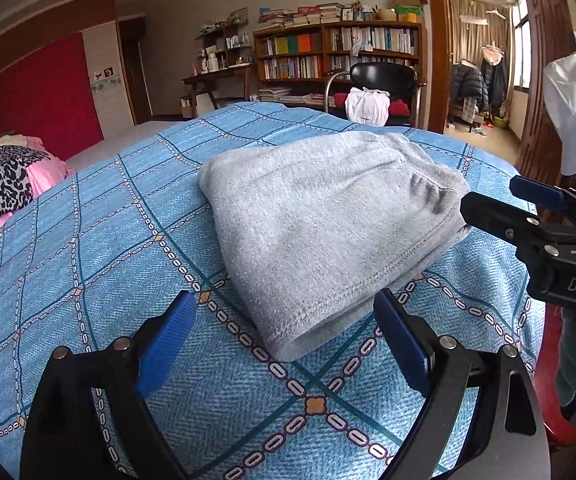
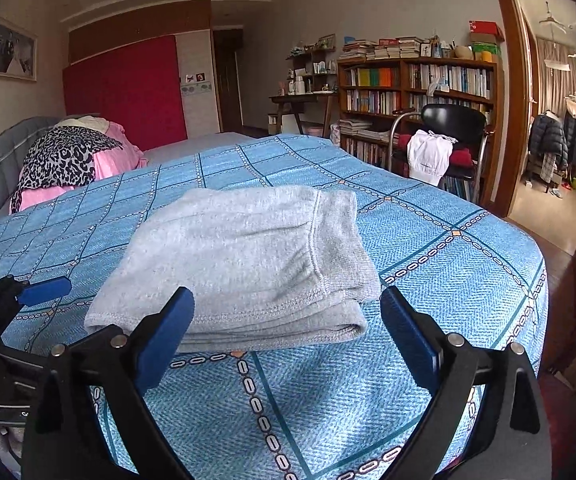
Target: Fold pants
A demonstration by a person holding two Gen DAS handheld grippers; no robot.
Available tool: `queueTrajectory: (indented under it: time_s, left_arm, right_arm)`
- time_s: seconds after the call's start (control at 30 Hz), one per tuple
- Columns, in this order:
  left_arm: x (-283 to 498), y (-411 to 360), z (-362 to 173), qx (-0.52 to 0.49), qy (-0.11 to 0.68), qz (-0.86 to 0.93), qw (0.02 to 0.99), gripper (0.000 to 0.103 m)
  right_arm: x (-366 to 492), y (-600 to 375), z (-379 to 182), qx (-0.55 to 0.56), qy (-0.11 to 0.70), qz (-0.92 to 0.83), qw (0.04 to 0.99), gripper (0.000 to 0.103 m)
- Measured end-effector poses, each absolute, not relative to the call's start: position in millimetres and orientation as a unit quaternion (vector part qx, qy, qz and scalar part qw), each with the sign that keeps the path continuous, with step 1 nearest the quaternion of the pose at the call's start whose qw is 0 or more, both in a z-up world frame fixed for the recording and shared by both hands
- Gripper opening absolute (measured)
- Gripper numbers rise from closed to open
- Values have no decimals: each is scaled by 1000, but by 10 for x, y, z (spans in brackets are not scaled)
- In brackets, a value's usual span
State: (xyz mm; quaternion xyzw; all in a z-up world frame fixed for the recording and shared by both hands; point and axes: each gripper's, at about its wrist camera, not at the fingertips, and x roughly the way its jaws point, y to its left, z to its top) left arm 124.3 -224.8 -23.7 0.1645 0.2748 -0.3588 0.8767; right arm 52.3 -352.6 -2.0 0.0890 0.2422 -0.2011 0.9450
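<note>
My left gripper (image 1: 283, 338) and right gripper (image 2: 288, 328) both gape, gripping nothing. The folded pants (image 2: 243, 256) look soft, light and floppy; I'd pinch the thick near edge.

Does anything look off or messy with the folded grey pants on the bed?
Nothing stands out. The grey pants lie in a compact folded stack on the blue bedspread, layers roughly aligned. Both grippers are open, off the cloth.

Bookcase (image 2: 416, 84), black chair (image 2: 452, 120), leopard-print cloth (image 2: 63, 160), white cap (image 1: 568, 92).
</note>
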Motion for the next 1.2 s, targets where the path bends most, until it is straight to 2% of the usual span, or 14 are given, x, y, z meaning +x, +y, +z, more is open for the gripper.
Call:
queueTrajectory:
  time_s: [0.1,0.17,1.2]
  left_arm:
    - [1257,-2189,-206,158,273,-346,884,91]
    - [1256,-2147,-190,154,270,-340,888,96]
    - [1373,-2088,-149,164,279,-268,907,98]
  right_arm:
    - [497,-3505,-14,89,242,-209,943,97]
    - [482,-3508,-18,96,242,-208,943,98]
    - [594,-3410,-145,77,263,-219,937,100]
